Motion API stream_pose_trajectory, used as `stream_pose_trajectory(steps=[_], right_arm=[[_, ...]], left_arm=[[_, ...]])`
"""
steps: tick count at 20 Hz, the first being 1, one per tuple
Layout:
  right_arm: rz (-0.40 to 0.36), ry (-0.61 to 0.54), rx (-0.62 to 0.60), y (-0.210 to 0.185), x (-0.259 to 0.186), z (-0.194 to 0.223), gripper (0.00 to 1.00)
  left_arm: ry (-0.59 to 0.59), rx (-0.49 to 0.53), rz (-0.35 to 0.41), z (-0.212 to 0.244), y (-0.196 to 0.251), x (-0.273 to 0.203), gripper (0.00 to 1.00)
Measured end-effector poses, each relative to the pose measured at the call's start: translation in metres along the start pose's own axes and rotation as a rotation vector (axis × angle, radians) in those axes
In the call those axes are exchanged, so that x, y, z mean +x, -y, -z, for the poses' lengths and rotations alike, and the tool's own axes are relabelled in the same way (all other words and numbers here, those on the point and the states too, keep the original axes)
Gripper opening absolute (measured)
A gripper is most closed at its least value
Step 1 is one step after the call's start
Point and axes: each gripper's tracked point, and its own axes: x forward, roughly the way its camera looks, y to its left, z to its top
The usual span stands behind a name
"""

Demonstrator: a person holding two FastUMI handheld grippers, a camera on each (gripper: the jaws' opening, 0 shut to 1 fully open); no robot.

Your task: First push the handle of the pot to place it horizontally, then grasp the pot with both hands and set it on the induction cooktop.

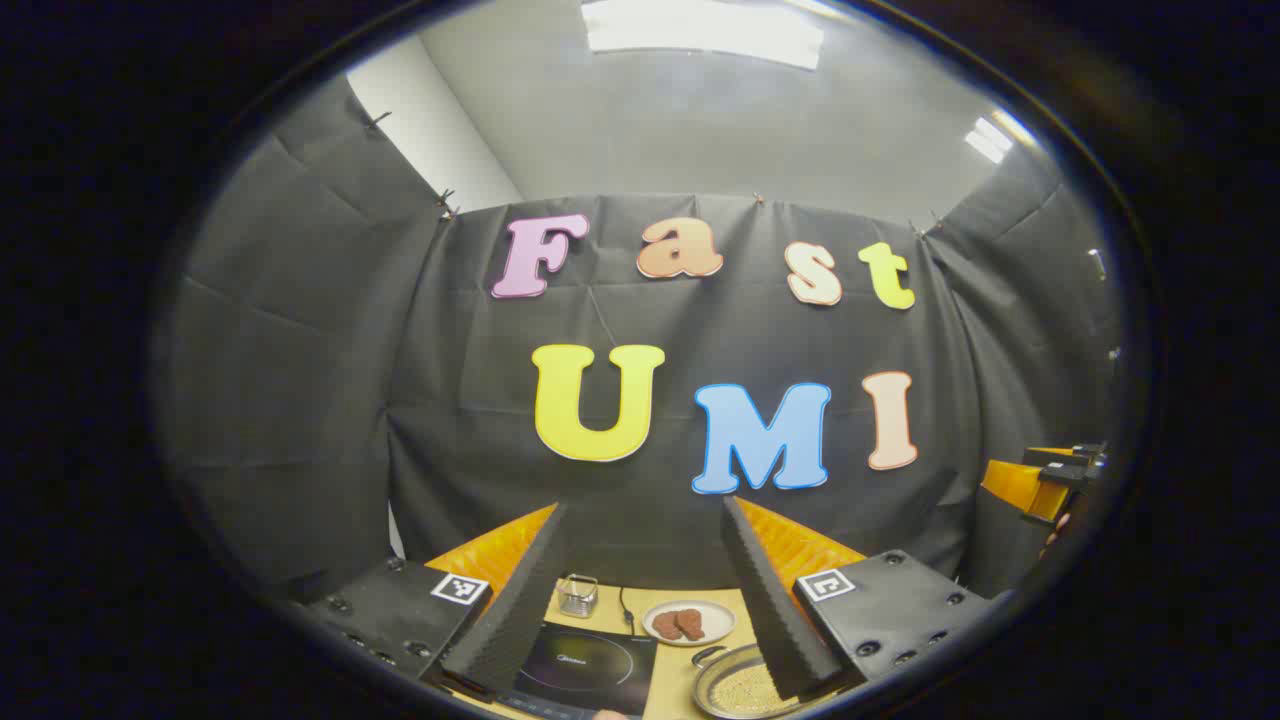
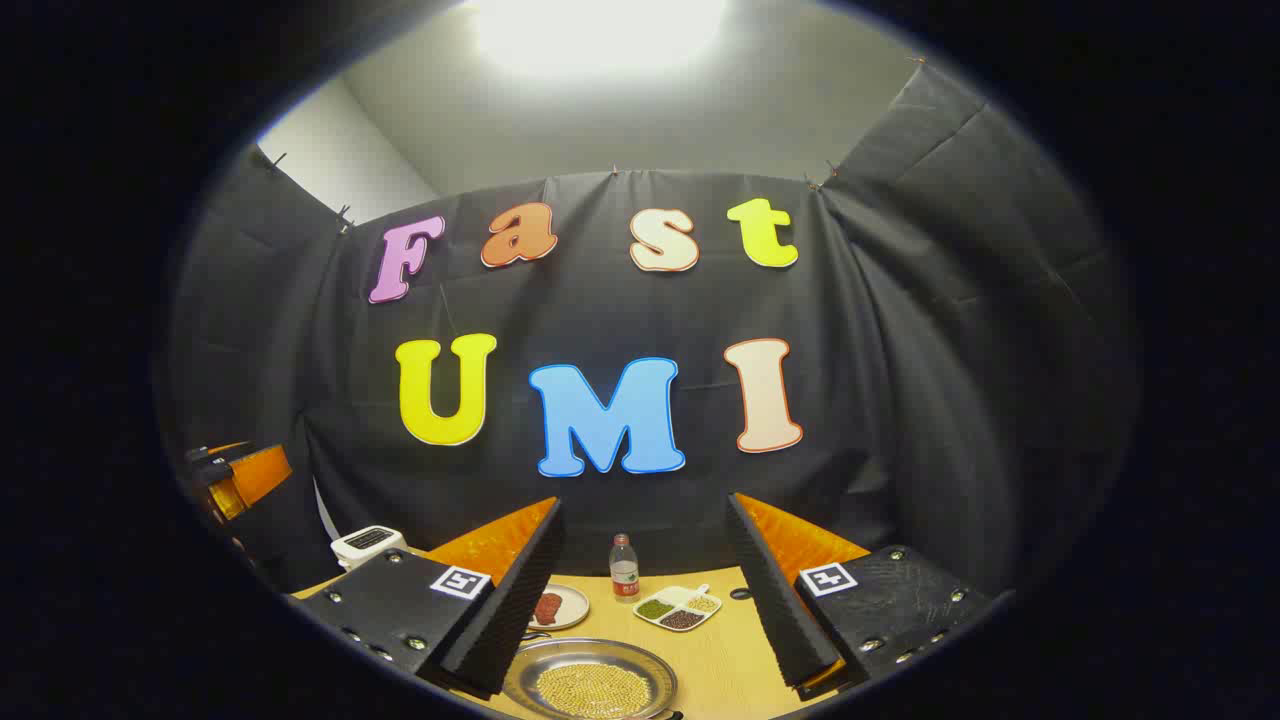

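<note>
The pot (image 2: pixel 592 683) is a shallow metal pan holding pale grains; it sits on the wooden table low between my right gripper's fingers. In the left gripper view the pot (image 1: pixel 735 688) lies partly behind one finger, with a small loop on its near rim. The black induction cooktop (image 1: pixel 590 660) lies to the left of the pot, low between my left gripper's fingers. My left gripper (image 1: pixel 645 505) is open and holds nothing. My right gripper (image 2: pixel 645 500) is also open with nothing in it. Both are held above the table, pointed at the wall.
A plate of brown pieces (image 1: pixel 688 623) and a small metal holder (image 1: pixel 577 595) stand behind the cooktop. A bottle (image 2: pixel 624 567), a divided dish of beans (image 2: pixel 678 607) and a white appliance (image 2: pixel 368 542) stand near the wall. Bare table (image 2: pixel 725 655) lies right of the pot.
</note>
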Motion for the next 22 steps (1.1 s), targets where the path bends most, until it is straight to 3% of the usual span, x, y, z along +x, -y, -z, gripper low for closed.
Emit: stream_pose_trajectory(steps=[15,22], right_arm=[[0.054,-0.003,-0.030,-0.063,0.015,0.007,0.97],[0.014,-0.082,-0.047,-0.070,0.016,0.040,0.97]], left_arm=[[0.012,-0.018,0.082,0.012,-0.054,0.048,0.97],[-0.025,-0.015,0.100,0.027,-0.052,0.046,0.99]])
